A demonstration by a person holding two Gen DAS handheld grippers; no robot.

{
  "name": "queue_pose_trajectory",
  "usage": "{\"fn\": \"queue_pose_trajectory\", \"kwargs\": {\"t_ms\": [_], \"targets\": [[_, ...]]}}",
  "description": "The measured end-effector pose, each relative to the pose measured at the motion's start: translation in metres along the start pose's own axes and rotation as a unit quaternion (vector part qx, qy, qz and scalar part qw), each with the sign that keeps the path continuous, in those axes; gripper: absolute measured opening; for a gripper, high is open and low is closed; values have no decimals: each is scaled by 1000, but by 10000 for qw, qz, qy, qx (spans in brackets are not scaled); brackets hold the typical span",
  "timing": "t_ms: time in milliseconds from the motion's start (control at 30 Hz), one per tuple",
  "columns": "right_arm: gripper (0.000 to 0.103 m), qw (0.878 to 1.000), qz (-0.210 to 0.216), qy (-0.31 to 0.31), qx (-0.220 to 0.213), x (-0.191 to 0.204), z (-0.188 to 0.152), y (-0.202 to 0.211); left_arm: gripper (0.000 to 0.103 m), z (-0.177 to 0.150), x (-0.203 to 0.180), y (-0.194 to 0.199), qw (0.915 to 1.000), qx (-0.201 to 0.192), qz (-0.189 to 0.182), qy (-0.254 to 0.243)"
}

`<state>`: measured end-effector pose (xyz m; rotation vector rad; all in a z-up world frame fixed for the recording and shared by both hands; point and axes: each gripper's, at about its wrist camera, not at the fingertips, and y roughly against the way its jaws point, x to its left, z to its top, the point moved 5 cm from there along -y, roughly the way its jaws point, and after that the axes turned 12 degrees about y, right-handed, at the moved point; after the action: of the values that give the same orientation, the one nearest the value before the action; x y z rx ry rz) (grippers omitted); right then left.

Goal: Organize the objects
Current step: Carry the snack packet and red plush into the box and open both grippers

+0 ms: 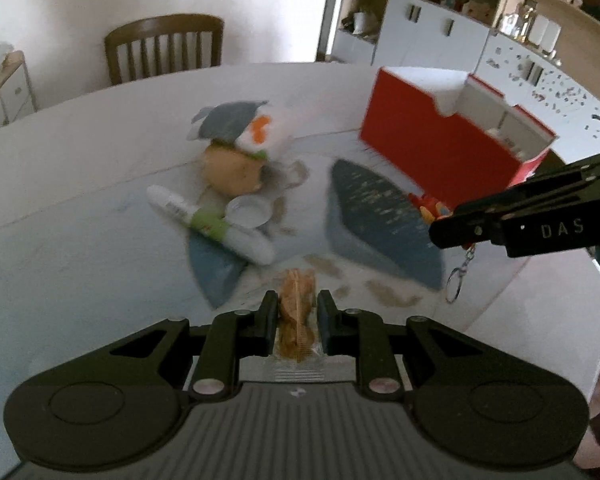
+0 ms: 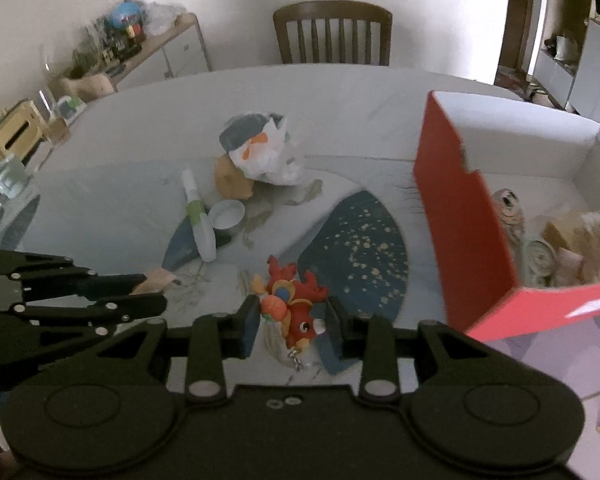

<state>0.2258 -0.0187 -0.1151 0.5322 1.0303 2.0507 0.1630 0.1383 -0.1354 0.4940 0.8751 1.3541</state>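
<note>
Between left gripper (image 1: 298,312) fingers: snack packet (image 1: 298,320), clamped. Right gripper (image 2: 292,320) grips red keychain toy (image 2: 296,306).

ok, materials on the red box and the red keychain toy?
Red box: looks like cardboard, with a matte red outside, white inside, thin folded walls and a notched edge. Keychain toy: seems plush fabric with stitched coloured patches, though blur leaves it open. Its ring is shiny metal.

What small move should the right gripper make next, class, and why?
Probably carry the red toy keychain rightward over the red box's near wall. The right gripper has its jaws around the toy, its key ring dangling off the table, and the open box beside it already holds other items.
</note>
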Motion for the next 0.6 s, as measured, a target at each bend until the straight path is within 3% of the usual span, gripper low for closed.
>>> {"fn": "queue_pose_trajectory", "kwargs": {"t_ms": [267, 600], "targets": [[34, 9990, -41, -172, -417, -22, 0, 41, 20, 16, -52, 17, 9988, -267, -315, -277], [34, 9964, -246, -181, -789, -76, 6, 78, 20, 44, -117, 16, 9951, -571, -569, -579]]}}
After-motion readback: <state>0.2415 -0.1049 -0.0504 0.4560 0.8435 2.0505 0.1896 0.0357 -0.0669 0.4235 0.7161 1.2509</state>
